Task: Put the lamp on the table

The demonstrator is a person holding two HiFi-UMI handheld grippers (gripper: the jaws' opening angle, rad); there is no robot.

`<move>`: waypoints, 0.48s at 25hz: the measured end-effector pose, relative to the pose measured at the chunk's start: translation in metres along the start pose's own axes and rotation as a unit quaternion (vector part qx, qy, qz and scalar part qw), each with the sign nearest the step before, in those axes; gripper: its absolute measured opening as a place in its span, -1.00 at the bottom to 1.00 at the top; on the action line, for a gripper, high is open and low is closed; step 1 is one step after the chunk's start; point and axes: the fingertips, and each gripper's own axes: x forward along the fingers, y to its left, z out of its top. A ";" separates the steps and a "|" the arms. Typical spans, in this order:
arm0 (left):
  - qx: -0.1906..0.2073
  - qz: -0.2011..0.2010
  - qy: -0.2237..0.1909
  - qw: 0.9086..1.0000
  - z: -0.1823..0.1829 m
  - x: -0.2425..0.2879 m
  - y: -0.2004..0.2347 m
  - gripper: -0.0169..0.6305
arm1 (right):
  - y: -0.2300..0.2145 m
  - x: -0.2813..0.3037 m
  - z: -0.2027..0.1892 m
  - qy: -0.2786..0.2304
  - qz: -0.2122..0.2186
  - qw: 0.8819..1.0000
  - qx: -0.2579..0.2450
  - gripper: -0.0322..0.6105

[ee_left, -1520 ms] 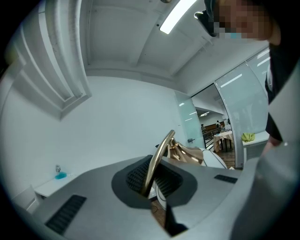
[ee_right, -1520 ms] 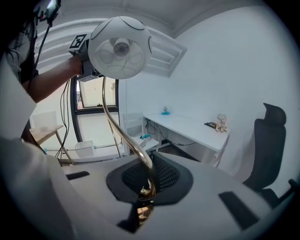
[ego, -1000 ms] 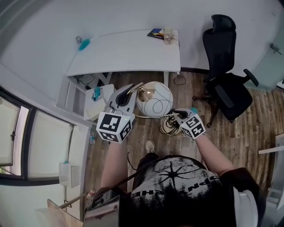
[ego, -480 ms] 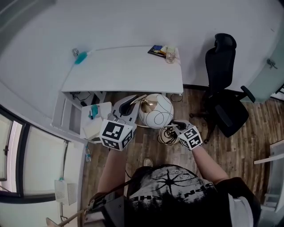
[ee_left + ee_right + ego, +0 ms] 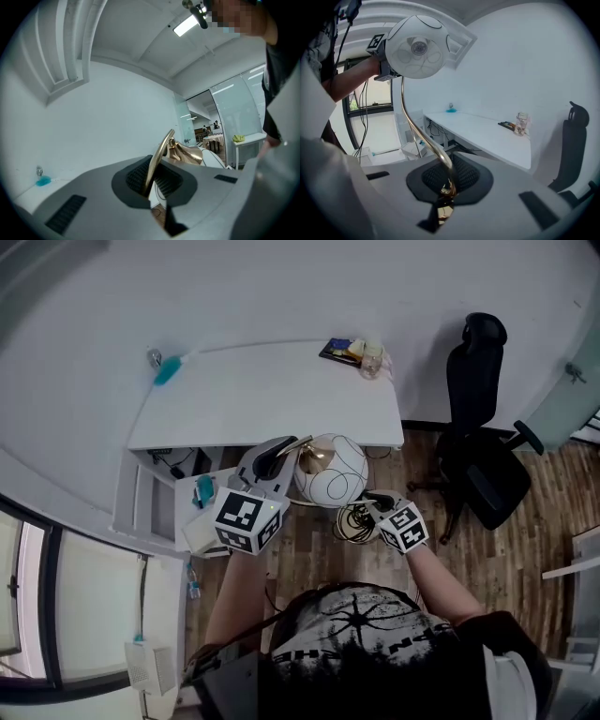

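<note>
Clamping one lamp [image 5: 330, 472] are left tongs [image 5: 278, 452] and right tongs [image 5: 372, 499], near one table [image 5: 262, 390].

No words or numbers could be read; the cube [image 5: 246, 519] on the left gripper [image 5: 279, 451] and the cube [image 5: 403, 526] on the right gripper [image 5: 372, 500] bore only black-and-white square markers; the shirt [image 5: 361, 620] print was illegible; the book [image 5: 339, 350] cover at the tabletop's [image 5: 262, 395] far right corner was too small.
</note>
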 end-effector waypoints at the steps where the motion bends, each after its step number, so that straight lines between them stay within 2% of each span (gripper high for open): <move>1: 0.000 -0.002 0.001 1.000 -0.003 -0.001 0.006 -0.90 | 0.002 0.007 0.001 0.000 -0.001 1.000 0.001 -0.84; 12: -0.014 -0.006 -0.001 1.000 -0.016 0.005 0.051 -0.90 | 0.000 0.041 0.015 0.014 -0.006 1.000 0.001 -0.84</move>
